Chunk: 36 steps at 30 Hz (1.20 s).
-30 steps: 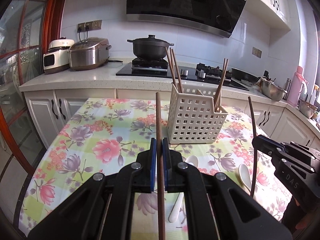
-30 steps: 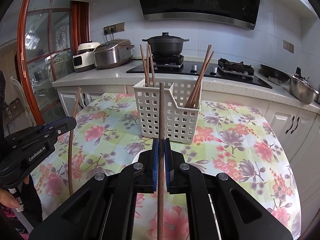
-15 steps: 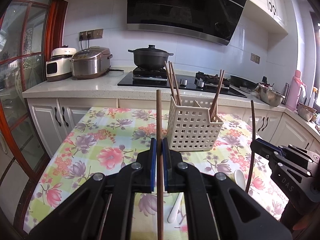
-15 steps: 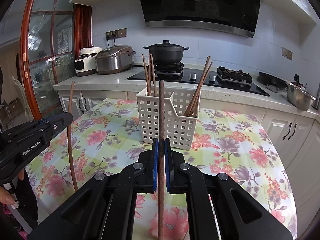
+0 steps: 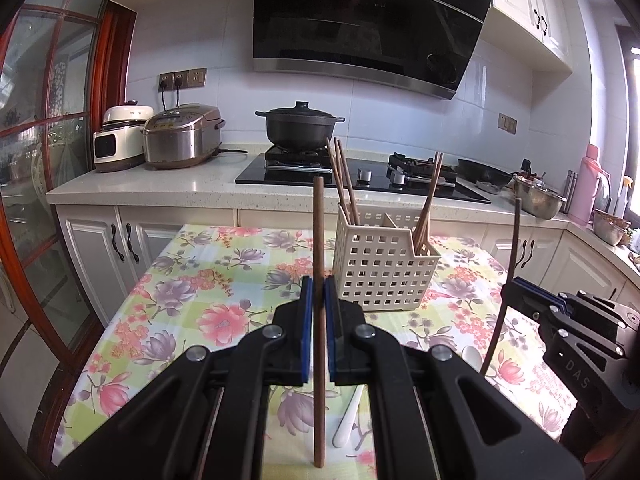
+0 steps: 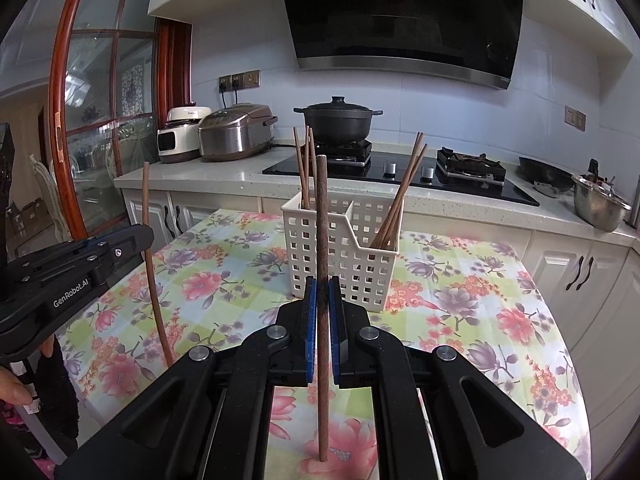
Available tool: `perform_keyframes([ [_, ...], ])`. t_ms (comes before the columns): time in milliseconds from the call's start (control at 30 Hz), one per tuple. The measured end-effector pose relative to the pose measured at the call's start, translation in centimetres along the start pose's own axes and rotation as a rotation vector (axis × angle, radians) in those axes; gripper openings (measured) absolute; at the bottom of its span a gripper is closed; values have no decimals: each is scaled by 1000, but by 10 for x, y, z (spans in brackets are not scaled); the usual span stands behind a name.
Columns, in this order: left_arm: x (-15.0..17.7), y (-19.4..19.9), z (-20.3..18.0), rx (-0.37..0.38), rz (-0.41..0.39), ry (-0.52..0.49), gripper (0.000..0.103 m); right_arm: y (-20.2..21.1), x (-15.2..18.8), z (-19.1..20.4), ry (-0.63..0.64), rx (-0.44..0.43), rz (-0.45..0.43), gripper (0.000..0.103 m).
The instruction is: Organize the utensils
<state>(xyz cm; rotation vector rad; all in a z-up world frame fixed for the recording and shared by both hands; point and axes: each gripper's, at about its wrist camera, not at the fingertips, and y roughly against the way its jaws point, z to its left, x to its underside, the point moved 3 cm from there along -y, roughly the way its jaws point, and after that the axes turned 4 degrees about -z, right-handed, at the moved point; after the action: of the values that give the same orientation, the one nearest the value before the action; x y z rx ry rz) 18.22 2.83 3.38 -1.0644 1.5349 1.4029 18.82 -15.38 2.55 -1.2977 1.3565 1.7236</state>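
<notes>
While both tools hover above the floral tablecloth (image 5: 192, 280), I read each one as clamped on a single wooden chopstick. My left gripper (image 5: 319, 304) pinches the left chopstick (image 5: 319, 240) between its blue pads (image 5: 306, 320), and the stick stands upright, extending above and below the jaws. My right gripper (image 6: 322, 308) holds the right chopstick (image 6: 322, 220) the same way, upright and pinched at roughly mid-length. From the left wrist view, the right gripper appears at the right edge with its stick upright. A white lattice basket (image 6: 340, 264) stands on the table beyond both tools, apart from them. Its left compartment holds several chopsticks (image 6: 304, 168) leaning upright; its right compartment holds more, tilted rightward. A white spoon (image 5: 350, 420) lies on the cloth below the left tool.
</notes>
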Motion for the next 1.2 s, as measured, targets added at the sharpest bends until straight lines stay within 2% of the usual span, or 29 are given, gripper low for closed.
perform_keyframes([
  [667, -8, 10, -6, 7, -29, -15, 6, 21, -9, -1, -14, -31, -77, 6],
  [1200, -9, 9, -4, 0, -26, -12, 6, 7, -1, -2, -24, -31, -28, 6],
])
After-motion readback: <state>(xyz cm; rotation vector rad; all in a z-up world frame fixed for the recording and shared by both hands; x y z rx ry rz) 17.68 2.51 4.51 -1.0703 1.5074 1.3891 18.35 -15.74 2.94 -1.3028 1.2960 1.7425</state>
